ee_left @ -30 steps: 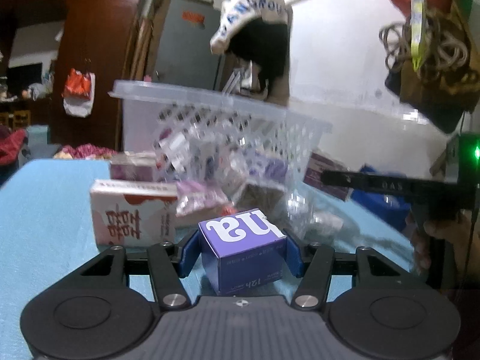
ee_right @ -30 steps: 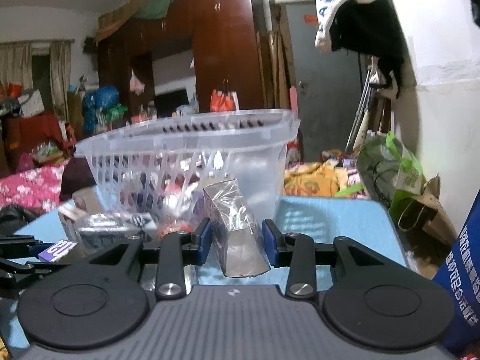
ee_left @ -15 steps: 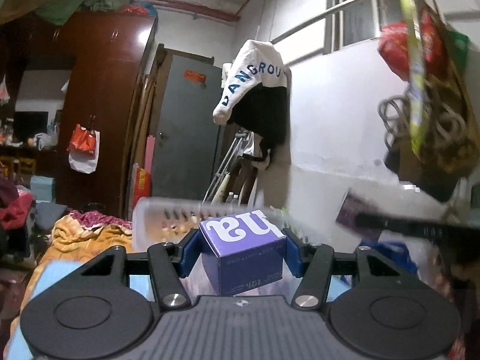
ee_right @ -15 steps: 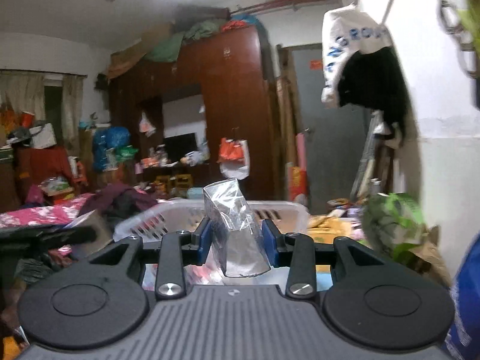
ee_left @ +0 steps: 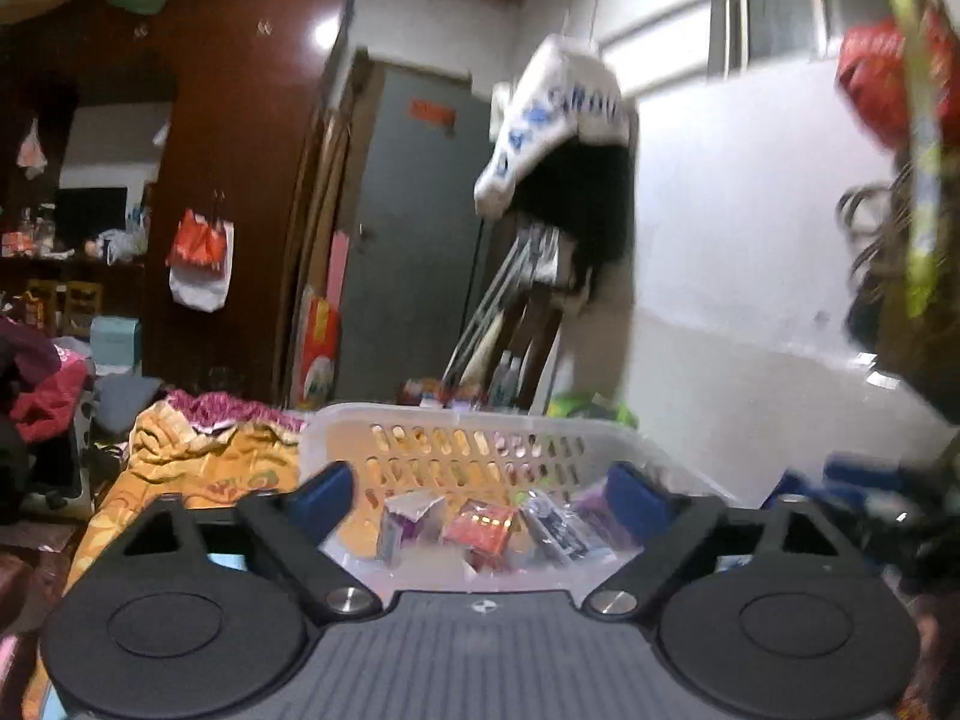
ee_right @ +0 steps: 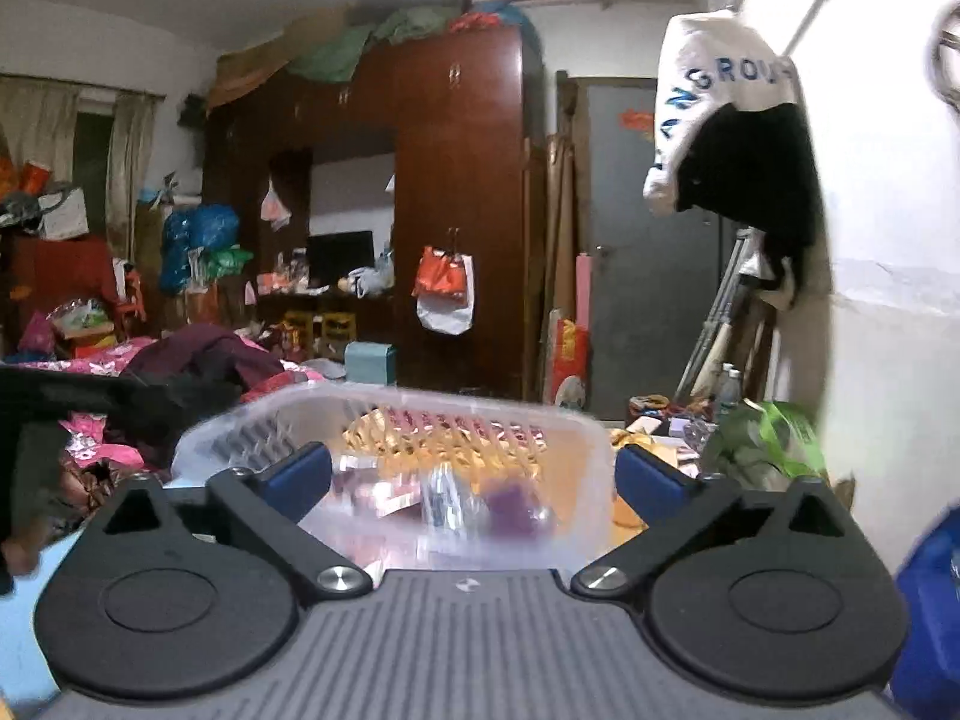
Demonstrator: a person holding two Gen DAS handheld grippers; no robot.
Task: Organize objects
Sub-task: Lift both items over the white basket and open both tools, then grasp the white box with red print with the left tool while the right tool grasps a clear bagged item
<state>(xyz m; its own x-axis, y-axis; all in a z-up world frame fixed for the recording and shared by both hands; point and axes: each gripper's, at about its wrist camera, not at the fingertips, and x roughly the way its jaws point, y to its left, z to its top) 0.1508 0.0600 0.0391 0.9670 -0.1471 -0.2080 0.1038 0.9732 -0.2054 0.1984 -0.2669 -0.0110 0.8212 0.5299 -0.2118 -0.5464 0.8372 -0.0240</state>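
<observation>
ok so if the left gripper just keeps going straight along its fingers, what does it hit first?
Probably the white basket: the left gripper, fingers open and empty after just opening, points slightly down over the near rim at the packets inside. Those or the far wall come first; depth is unclear.

A tall dark red-brown wooden wardrobe (ee_right: 462, 198) fills the middle of the right wrist view, with bundles of green and tan cloth (ee_right: 360, 42) piled on its top. A red-and-white plastic bag (ee_right: 445, 288) hangs from its door. Right of it stands a grey metal door (ee_right: 648, 240) bearing a small red sticker. At upper right a white-and-black garment with blue lettering (ee_right: 726, 138) hangs against the white wall (ee_left: 750, 240). A barred window (ee_left: 780, 6) sits at upper right of the left wrist view. Crumpled orange-yellow patterned fabric (ee_left: 198, 456) lies at lower left there, and a pale teal box (ee_right: 370, 361) rests mid-frame.
</observation>
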